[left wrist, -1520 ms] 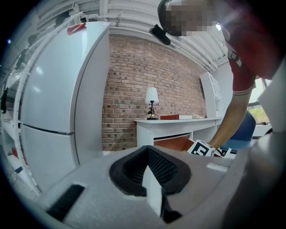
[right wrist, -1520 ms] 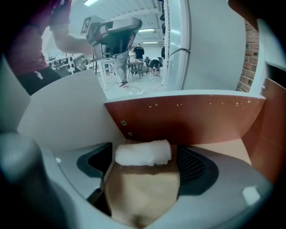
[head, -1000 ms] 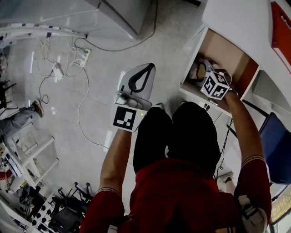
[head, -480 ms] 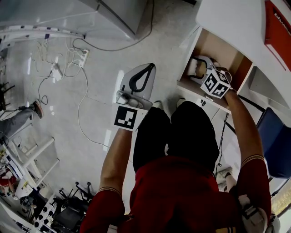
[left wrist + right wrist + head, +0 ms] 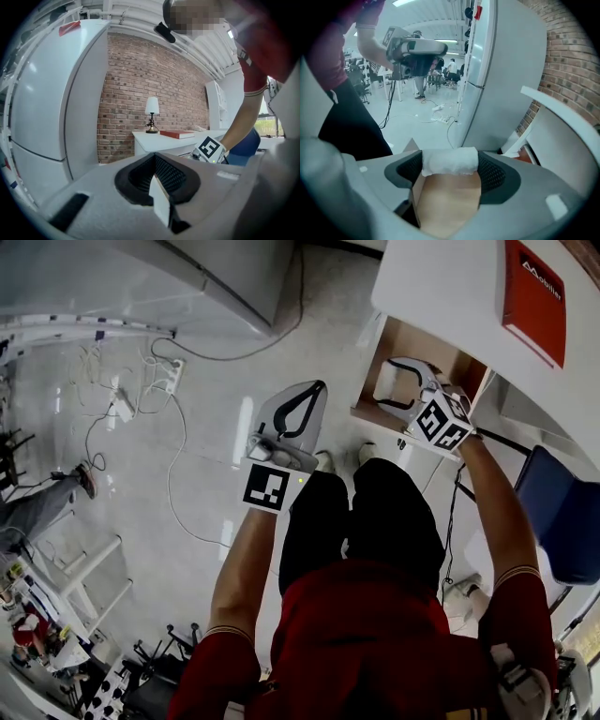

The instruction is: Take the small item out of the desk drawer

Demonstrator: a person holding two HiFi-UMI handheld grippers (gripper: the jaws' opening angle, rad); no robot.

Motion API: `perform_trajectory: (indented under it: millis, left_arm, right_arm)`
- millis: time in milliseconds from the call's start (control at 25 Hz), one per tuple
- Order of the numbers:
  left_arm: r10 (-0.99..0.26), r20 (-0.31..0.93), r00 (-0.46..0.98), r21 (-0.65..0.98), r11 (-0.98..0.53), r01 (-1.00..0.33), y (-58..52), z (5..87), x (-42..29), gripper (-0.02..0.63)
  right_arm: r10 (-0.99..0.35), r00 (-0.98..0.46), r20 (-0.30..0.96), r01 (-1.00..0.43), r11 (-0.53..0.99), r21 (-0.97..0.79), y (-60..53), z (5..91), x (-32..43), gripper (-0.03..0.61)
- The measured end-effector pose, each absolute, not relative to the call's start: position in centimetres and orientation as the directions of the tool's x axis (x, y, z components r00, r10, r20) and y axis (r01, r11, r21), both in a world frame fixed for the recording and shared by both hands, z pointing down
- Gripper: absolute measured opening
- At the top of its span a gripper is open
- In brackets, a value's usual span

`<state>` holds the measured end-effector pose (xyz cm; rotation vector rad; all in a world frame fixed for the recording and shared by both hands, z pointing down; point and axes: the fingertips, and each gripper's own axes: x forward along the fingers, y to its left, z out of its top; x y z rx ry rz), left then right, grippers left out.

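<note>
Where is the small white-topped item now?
The small item is clamped between the right gripper's jaws in the right gripper view; in the head view, that gripper is upper right, over the drawer.

Head view steeply down, left gripper view level toward brick wall [image 5: 140, 93], right gripper view angled down, fridge [image 5: 51, 103] shared

The right gripper [image 5: 451, 164] clamps a tan, white-topped small item [image 5: 449, 201], with a white refrigerator [image 5: 506, 70] and brick wall [image 5: 568, 61] beyond.
</note>
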<state>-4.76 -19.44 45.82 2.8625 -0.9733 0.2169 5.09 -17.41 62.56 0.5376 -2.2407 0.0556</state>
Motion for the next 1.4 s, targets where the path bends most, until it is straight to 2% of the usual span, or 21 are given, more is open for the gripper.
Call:
perform_trajectory:
  millis: [280, 560, 880, 1080, 1400]
  left_arm:
    - [-0.579, 0.161, 0.799, 0.067, -0.801, -0.594, -18.9, 41.7, -3.8, 0.006]
    - [-0.542, 0.151, 0.826, 0.055, -0.83, -0.555, -17.2, 37.7, -3.3, 0.006]
    - [-0.526, 0.107, 0.844, 0.045, -0.845, -0.533, -14.8, 33.1, -1.9, 0.006]
    - [-0.53, 0.074, 0.845, 0.045, -0.844, -0.534, -13.5, 29.7, -2.0, 0.006]
    - [-0.514, 0.028, 0.857, 0.022, -0.857, -0.514, -11.4, 25.7, -1.9, 0.006]
  right_arm:
    - [-0.441, -0.622, 0.647, -0.475, 0.869, 0.136, -16.8, 54.8, 5.0, 0.379]
    - [-0.53, -0.673, 0.516, -0.573, 0.815, 0.089, -15.5, 46.2, 3.8, 0.379]
    - [-0.605, -0.714, 0.353, -0.613, 0.783, 0.101, -14.1, 37.6, 3.7, 0.379]
    - [-0.671, -0.701, 0.241, -0.668, 0.736, 0.109, -13.2, 32.5, 4.3, 0.379]
    - [-0.743, -0.664, 0.082, -0.745, 0.666, 0.009, -11.3, 26.9, 5.2, 0.379]
